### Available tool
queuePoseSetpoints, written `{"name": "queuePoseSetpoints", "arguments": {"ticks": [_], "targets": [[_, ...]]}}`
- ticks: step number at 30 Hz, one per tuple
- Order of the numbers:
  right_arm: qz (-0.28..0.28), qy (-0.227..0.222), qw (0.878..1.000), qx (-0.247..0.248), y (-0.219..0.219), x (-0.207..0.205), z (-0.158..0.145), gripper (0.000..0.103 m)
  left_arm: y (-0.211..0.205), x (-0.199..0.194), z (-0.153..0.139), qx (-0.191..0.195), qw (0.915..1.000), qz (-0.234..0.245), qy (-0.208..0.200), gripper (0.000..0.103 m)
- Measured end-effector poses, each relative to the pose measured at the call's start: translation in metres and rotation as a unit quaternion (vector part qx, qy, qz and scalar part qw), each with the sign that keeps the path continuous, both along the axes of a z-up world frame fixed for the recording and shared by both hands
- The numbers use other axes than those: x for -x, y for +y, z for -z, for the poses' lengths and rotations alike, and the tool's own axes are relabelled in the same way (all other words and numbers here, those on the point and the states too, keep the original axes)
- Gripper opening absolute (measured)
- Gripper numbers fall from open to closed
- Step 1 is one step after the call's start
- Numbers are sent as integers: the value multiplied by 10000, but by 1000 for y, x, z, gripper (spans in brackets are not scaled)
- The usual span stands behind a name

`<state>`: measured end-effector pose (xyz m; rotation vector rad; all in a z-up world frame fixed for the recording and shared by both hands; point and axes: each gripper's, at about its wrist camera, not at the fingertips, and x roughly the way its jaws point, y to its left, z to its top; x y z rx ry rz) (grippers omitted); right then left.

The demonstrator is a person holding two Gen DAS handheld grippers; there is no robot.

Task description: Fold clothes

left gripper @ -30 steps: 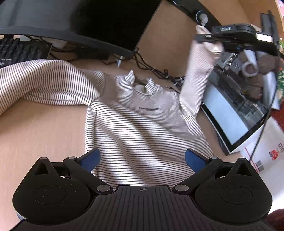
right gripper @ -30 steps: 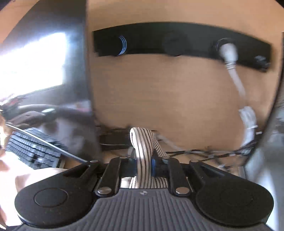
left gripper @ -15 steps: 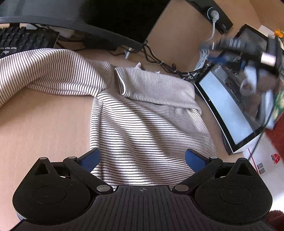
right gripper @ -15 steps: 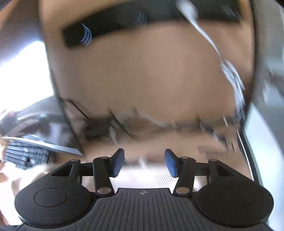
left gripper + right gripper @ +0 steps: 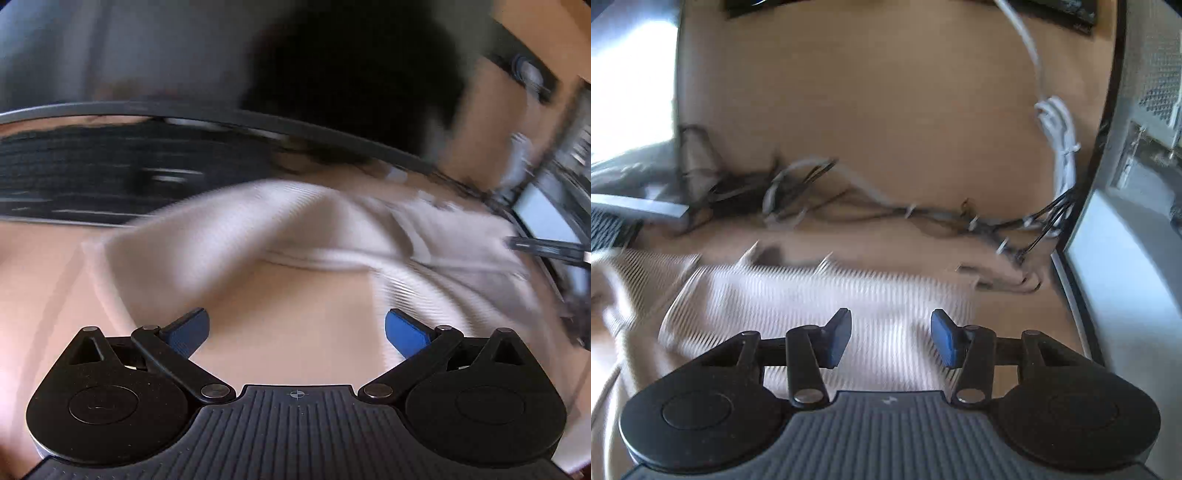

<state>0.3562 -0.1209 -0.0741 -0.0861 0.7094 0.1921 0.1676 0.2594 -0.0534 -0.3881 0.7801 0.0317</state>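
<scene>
A white top with thin dark stripes [image 5: 424, 236] lies flat on the tan desk, blurred by motion in both views. In the left wrist view its long left sleeve [image 5: 221, 236] stretches out ahead toward the left. My left gripper [image 5: 297, 328] is open above bare desk just short of that sleeve, with nothing between its blue pads. In the right wrist view the striped top [image 5: 827, 295] lies with one sleeve folded across the chest. My right gripper [image 5: 890, 338] hovers open over it, holding nothing.
A black keyboard [image 5: 110, 173] and a dark curved monitor base [image 5: 258, 118] sit behind the sleeve. A tangle of cables [image 5: 849, 199] runs along the back of the desk. A screen [image 5: 1123, 295] leans at the right edge.
My right gripper let go of the right sleeve, which now lies folded across the chest, and it dropped lower. My left gripper swung left, from the shirt body toward the left sleeve.
</scene>
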Motion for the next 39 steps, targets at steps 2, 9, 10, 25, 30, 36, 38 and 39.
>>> {"name": "queuePoseSetpoints", "arguments": {"ticks": [2, 9, 10, 25, 30, 36, 38, 39], "targets": [[166, 200, 9993, -265, -5, -20, 7, 48, 19, 4, -5, -154, 9995, -269, -35, 103], [158, 666, 9974, -230, 3, -44, 37, 49, 55, 13, -10, -487, 9973, -530, -143, 103], [92, 583, 9979, -253, 5, -36, 32, 49, 56, 13, -9, -581, 9972, -456, -152, 103], [-871, 90, 9949, -498, 25, 92, -23, 55, 74, -23, 22, -429, 9978, -458, 227, 48], [-564, 92, 9957, -726, 5, 114, -25, 55, 46, -38, -11, -372, 9989, -79, -280, 12], [-147, 112, 9956, -914, -23, 124, -16, 55, -21, -79, -63, 217, 9903, 1096, -831, 12], [-60, 130, 9953, -961, -29, 125, -13, 55, -44, -95, -69, 469, 9853, 1409, -846, 12], [-24, 138, 9951, -982, -31, 125, -12, 55, -56, -102, -70, 604, 9825, 1548, -843, 12]]}}
